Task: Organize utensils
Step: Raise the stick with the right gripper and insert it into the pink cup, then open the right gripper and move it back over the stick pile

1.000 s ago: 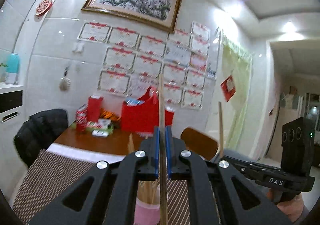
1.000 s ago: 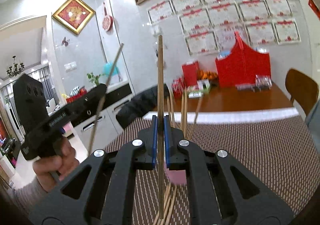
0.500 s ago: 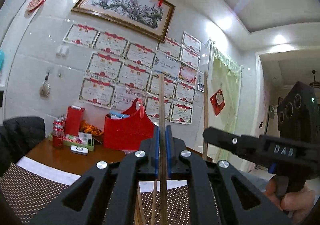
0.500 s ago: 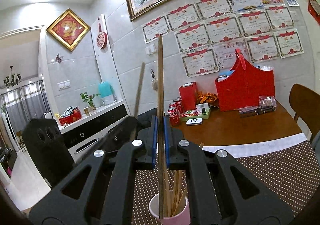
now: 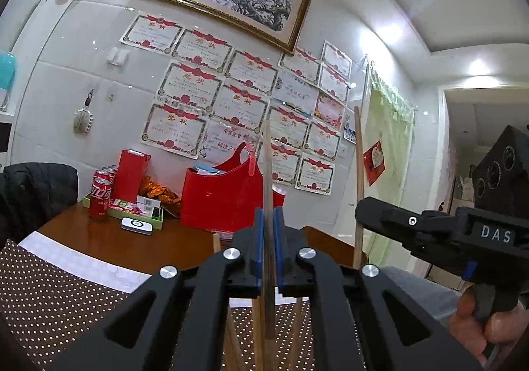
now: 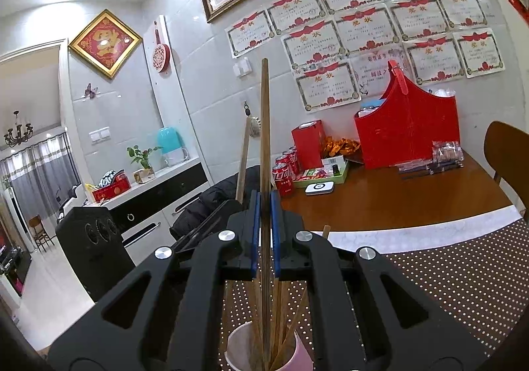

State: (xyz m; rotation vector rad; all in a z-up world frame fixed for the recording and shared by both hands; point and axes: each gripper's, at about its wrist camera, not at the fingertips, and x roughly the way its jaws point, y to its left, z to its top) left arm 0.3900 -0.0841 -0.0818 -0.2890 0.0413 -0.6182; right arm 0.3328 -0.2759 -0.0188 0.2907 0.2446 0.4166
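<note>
My left gripper [image 5: 268, 215] is shut on an upright wooden chopstick [image 5: 267, 159]. My right gripper [image 6: 265, 202] is shut on a darker upright chopstick [image 6: 264, 126] whose lower end reaches into a pink cup [image 6: 297, 359] holding several chopsticks, directly below the jaws. In the left wrist view the right gripper [image 5: 358, 215] shows at the right with its chopstick [image 5: 358, 166] upright. In the right wrist view the left gripper's chopstick [image 6: 243, 159] stands just left of mine. The cup is hidden in the left wrist view; only chopstick shafts [image 5: 258, 331] show beneath the jaws.
A brown dotted placemat [image 6: 463, 275] covers the near table. Farther back on the wooden table [image 6: 413, 199] are a red basket [image 6: 406, 133], cola cans [image 6: 282, 176], a red box [image 6: 307, 143] and a green tray. A wooden chair [image 6: 509, 153] stands at the right.
Both grippers have tilted down slightly and come closer together over the cup. The right gripper's chopstick now stands lower in the cup. Both stay shut on their chopsticks.
</note>
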